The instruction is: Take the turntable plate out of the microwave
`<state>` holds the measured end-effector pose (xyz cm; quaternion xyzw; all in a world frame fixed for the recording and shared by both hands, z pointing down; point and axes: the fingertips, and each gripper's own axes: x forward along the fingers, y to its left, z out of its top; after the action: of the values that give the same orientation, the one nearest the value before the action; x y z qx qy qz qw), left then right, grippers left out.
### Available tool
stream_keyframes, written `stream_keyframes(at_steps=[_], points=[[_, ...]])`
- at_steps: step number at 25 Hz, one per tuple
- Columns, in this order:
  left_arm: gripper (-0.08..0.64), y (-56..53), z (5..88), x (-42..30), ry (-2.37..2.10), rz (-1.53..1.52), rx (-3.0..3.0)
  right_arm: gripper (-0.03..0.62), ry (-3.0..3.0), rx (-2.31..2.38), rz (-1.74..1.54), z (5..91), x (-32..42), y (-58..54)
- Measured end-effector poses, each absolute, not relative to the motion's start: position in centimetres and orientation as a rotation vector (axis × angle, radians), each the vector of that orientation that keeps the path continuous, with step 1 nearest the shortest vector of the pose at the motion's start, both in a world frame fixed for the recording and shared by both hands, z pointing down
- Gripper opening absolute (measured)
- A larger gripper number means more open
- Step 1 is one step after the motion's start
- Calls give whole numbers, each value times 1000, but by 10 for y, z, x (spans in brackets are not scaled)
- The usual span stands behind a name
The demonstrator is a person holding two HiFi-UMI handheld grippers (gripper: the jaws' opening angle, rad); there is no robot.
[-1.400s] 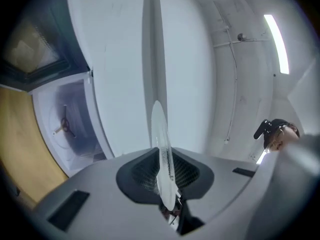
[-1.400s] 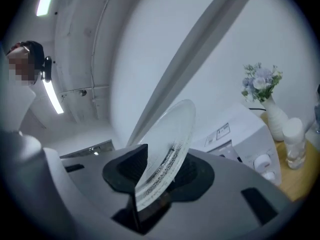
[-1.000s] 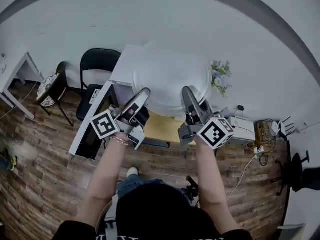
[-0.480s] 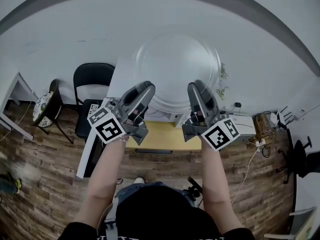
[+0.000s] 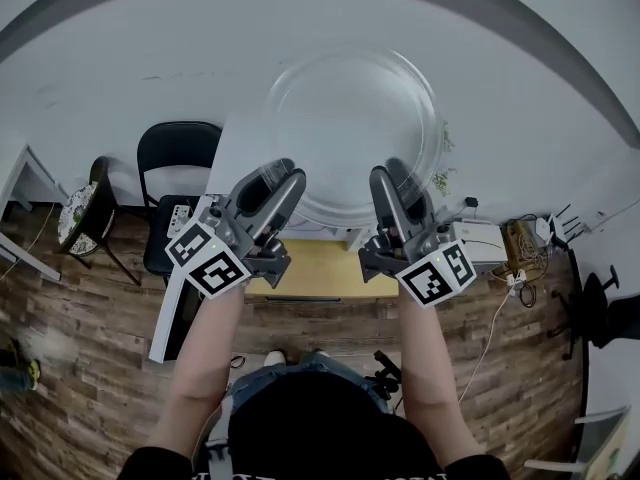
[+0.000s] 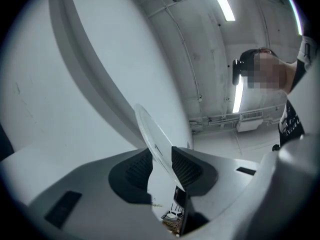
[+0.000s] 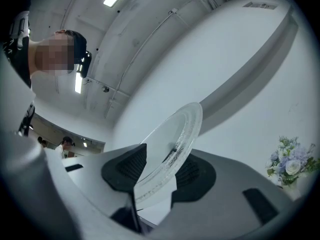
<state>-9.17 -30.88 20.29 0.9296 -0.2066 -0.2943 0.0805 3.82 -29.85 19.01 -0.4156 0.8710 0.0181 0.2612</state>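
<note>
The left claw has the rim of the plate between its jaws. They are opening a little, though the pads look to touch the glass. The right claw is clamped on the same near edge, further along. The plate stands tilted up beyond both claws, clear of the microwave, which lies well below them with its door swung wide. I judge the lift-out done and the carry in hand. The next move calls for a steady set-down somewhere flat; a loosening left grip could let the glass slip.
</note>
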Motion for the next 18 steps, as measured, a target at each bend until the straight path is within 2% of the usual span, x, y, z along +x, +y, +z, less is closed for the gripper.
stream_keyframes(at_steps=[18], points=[[154,-302,189,-86,-894,-923,2931,166,2399,-1002,203,177,38,-296]])
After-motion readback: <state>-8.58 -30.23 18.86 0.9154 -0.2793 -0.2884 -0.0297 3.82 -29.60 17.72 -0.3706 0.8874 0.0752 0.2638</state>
